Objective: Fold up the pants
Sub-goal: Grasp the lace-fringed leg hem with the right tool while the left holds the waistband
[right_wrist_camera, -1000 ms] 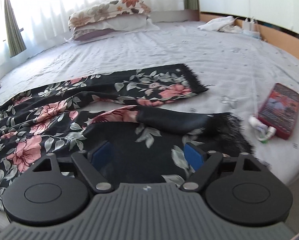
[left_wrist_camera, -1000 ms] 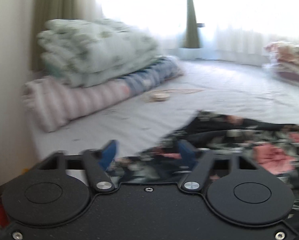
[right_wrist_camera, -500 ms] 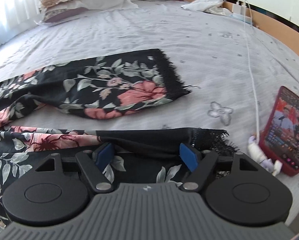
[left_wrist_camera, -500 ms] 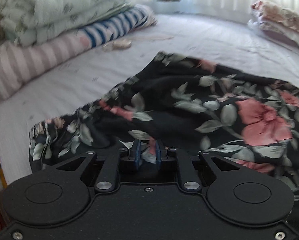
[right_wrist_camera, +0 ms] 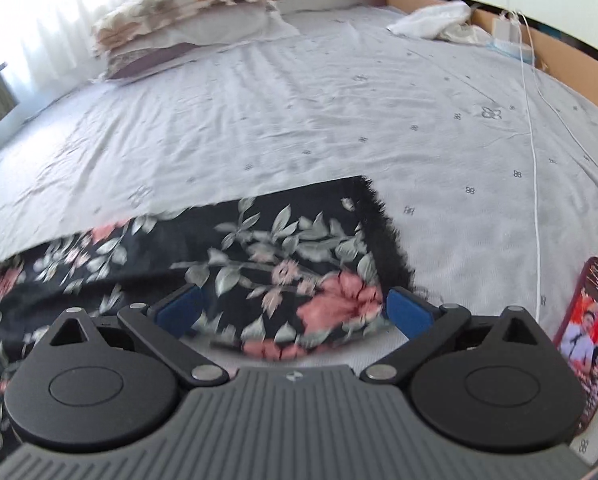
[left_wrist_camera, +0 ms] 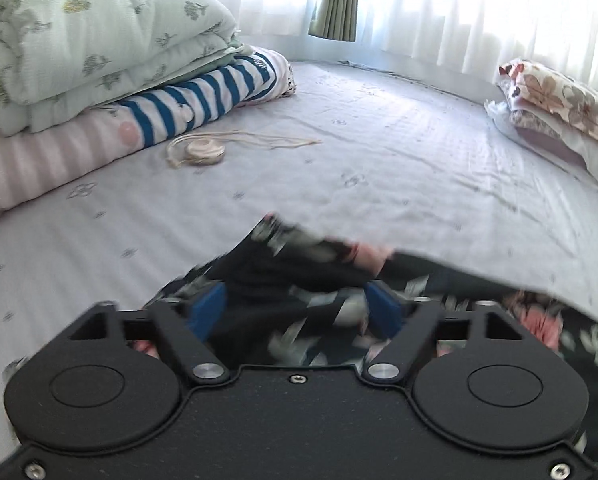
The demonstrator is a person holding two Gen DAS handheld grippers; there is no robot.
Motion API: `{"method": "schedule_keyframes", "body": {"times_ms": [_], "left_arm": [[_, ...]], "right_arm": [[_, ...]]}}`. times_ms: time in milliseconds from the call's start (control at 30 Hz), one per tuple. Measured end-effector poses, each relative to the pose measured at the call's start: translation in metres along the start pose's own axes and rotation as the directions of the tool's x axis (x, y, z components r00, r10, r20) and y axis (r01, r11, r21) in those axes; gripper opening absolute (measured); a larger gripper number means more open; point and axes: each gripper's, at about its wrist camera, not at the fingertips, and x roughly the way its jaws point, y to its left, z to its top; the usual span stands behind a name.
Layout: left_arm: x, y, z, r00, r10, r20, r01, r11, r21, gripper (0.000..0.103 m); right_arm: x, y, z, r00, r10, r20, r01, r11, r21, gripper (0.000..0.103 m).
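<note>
Between the blue pads of the right gripper (right_wrist_camera: 293, 312), spread wide and gripping nothing, lie the pants (right_wrist_camera: 283, 248): black cloth with pink flowers, grey-green leaves and a fringed hem. Flat on the bed sheet (right_wrist_camera: 299, 112), the leg runs left to right, hem rightward, near a red phone (right_wrist_camera: 587, 336). Opened wide too, the left gripper (left_wrist_camera: 295, 308) hovers over blurred fabric, apparently not touching.

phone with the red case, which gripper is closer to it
Right. The phone lies on the sheet just off the right gripper, beyond its outer jaw. The left gripper hangs over the floral pants, with no phone in its view.
</note>
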Motion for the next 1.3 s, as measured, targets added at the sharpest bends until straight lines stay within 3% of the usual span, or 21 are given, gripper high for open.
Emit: {"method": "schedule_keyframes", "body": {"times_ms": [100,233,400,500,633,867,967,1033,1067,1100,1133,1233,1300], "left_arm": [[0.024,-0.013,0.017,1.000,-0.016,-0.009,0.015,1.000,-0.028,0.090],[0.065,-0.024,0.030,0.998,-0.038,-0.049,0.033,0.994,-0.101,0.091],[0.116,-0.025,0.032,0.995,0.009,-0.102,-0.027,0.983,-0.180,0.093],[0.131,-0.019,0.030,0.998,0.014,-0.058,-0.028,0.970,-0.240,0.096],[0.145,-0.015,0.032,0.998,0.027,-0.050,-0.039,0.959,-0.280,0.100],[0.158,-0.031,0.024,0.993,0.097,-0.066,-0.108,0.974,-0.200,0.099],[0.158,-0.040,0.020,0.985,0.159,-0.060,-0.166,0.977,-0.132,0.078],[0.155,-0.045,0.019,0.978,0.202,-0.055,-0.206,0.975,-0.080,0.043],[0.153,-0.046,0.019,0.978,0.202,-0.046,-0.205,0.976,-0.067,0.033],[0.149,-0.045,0.021,0.981,0.189,-0.037,-0.191,0.979,-0.066,0.014],[0.145,-0.044,0.023,0.985,0.169,-0.032,-0.171,0.983,-0.069,0.008],[0.134,-0.039,0.033,0.992,0.126,-0.011,-0.126,0.988,-0.093,0.006],[0.128,-0.037,0.040,0.992,0.125,0.003,-0.124,0.989,-0.082,0.005]], "right_arm": [[0.031,-0.006,0.025,0.999,-0.023,-0.041,0.027,0.996,0.089,0.103],[0.076,-0.009,0.047,0.993,-0.102,-0.060,0.110,0.982,0.155,0.103],[0.129,-0.012,0.058,0.982,-0.166,-0.092,0.184,0.950,0.251,0.103],[0.147,-0.009,0.060,0.979,-0.188,-0.077,0.202,0.935,0.291,0.103],[0.168,0.000,0.061,0.964,-0.259,-0.063,0.266,0.920,0.287,0.103],[0.188,0.018,0.058,0.938,-0.342,-0.048,0.345,0.918,0.196,0.103],[0.190,0.018,0.058,0.939,-0.341,-0.044,0.343,0.923,0.176,0.103],[0.188,0.013,0.059,0.947,-0.318,-0.045,0.321,0.928,0.188,0.103],[0.188,0.011,0.061,0.952,-0.304,-0.043,0.306,0.932,0.192,0.103],[0.185,0.009,0.061,0.957,-0.286,-0.041,0.288,0.936,0.201,0.102],[0.182,0.006,0.063,0.965,-0.260,-0.037,0.262,0.940,0.218,0.098],[0.169,-0.005,0.067,0.985,-0.171,-0.011,0.167,0.945,0.282,0.087],[0.166,-0.013,0.071,0.993,-0.114,-0.013,0.112,0.939,0.324,0.086]]}}
